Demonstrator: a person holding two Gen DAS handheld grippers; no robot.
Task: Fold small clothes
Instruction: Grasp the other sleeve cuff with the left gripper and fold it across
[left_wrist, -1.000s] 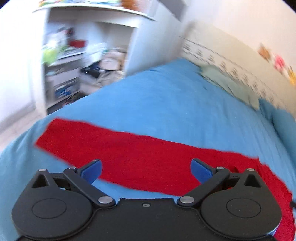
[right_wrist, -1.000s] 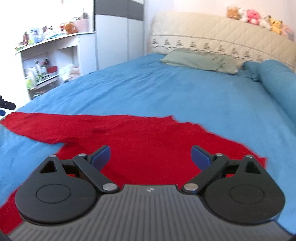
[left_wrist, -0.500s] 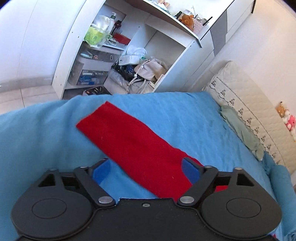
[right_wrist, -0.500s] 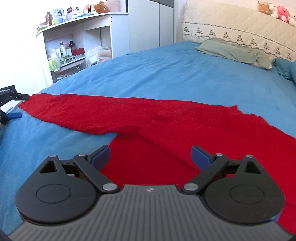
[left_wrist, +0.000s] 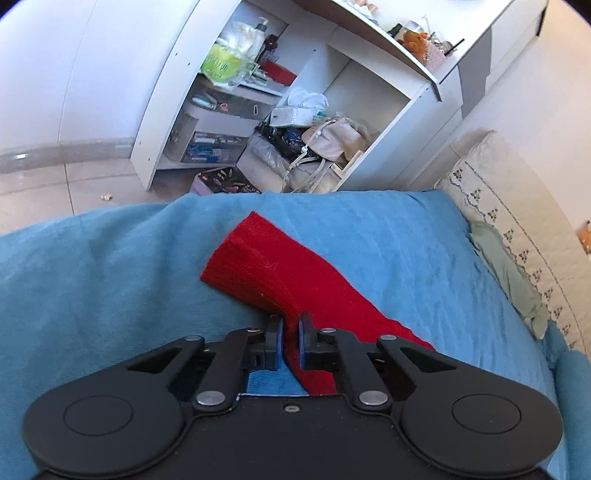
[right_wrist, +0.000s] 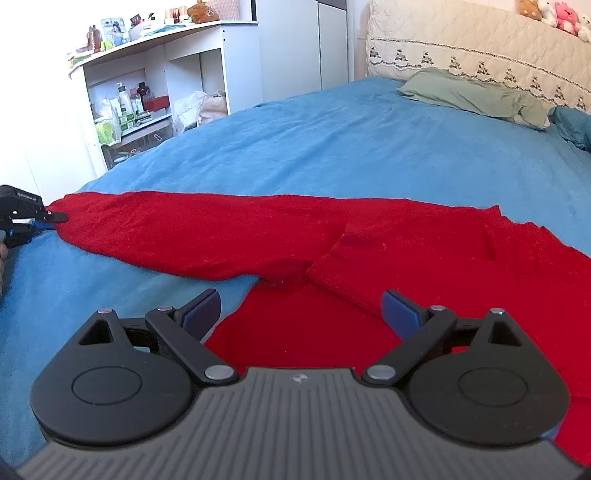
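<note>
covering bed, blue blanket (right_wrist: 332, 147); white shelves (left_wrist: 280, 110) beside; left gripper (left_wrist: 290, 328) pinching red sleeve (left_wrist: 273, 269); right gripper (right_wrist: 301, 308) wide.

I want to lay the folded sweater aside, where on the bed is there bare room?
Free: the blue bedspread between the red sweater and the green pillow, and the strip beside the sleeve toward the shelf unit. Crowded: under the open right gripper, and where the left gripper pinches the sleeve.
</note>
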